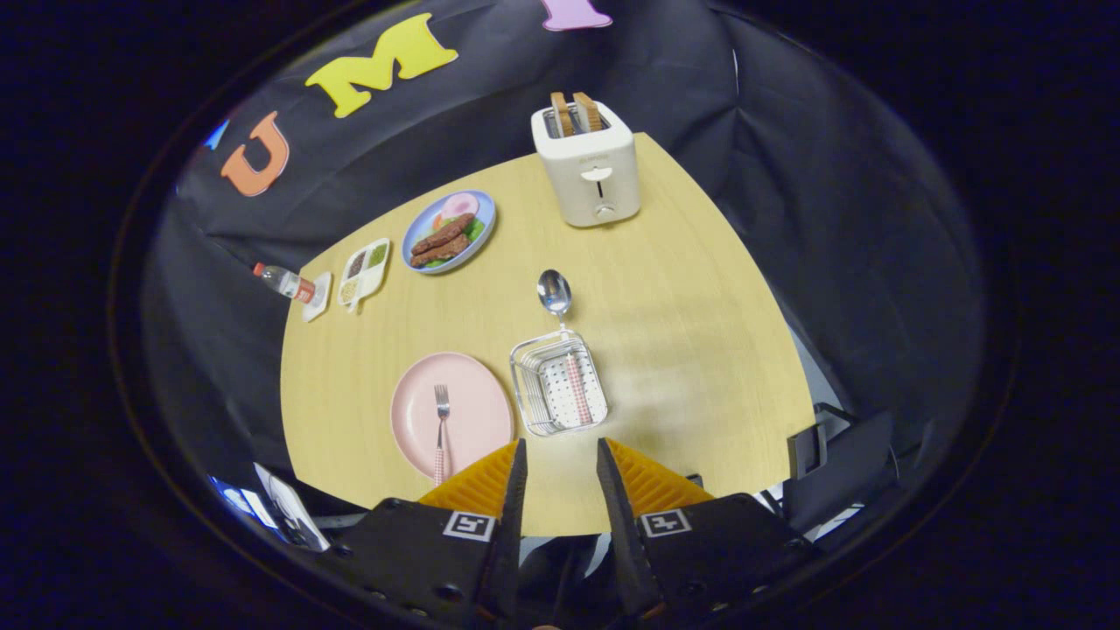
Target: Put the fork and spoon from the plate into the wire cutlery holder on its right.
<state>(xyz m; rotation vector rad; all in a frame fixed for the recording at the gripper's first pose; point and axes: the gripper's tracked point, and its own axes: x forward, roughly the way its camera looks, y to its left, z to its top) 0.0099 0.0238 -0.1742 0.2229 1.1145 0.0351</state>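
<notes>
A pink plate [472, 394] lies on the wooden table just ahead of my fingers, to their left. A fork [441, 429] with a pink checked handle rests on it, tines pointing away. Right of the plate stands the wire cutlery holder [525, 398]. A spoon [564, 337] with a pink checked handle lies in it, its handle inside and its shiny bowl sticking out over the far rim. My gripper [560, 451] hovers above the table's near edge, open, with nothing between its fingers.
A white toaster [588, 171] with two slices of toast stands at the table's far side. A blue plate of food [449, 231], a small divided tray [365, 269] and a bottle lying down [284, 282] sit far left.
</notes>
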